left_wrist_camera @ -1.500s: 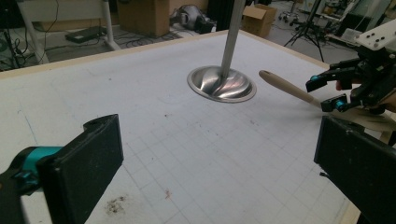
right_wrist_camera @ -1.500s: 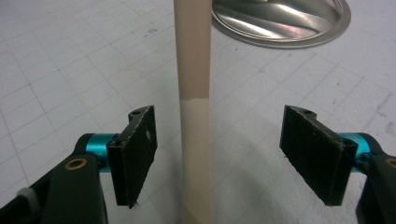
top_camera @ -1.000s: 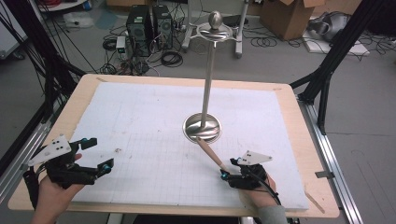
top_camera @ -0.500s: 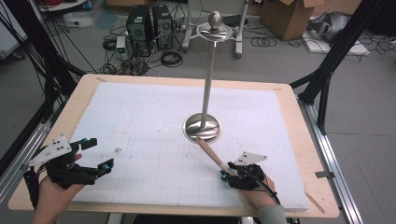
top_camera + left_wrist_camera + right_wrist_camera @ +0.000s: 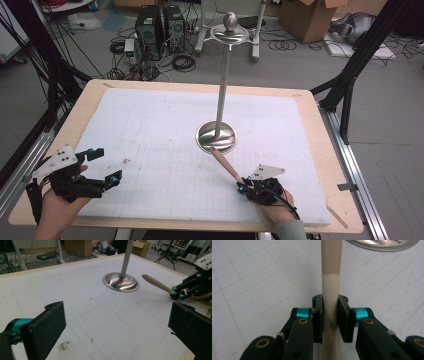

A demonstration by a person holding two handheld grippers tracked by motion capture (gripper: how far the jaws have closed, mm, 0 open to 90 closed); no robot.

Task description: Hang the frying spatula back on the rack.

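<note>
Covering wooden table (image 5: 320, 150): gridded white mat (image 5: 165, 150)

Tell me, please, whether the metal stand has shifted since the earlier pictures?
No. The metal stand sits on the same spot of the white mat.

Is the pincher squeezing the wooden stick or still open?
Squeezing. The right gripper has just been closing, and both pads now press the wooden stick from either side.

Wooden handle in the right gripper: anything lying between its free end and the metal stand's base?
Nothing visible. The wooden handle, clamped in the right gripper, points at the stand's base, over bare white mat.
</note>
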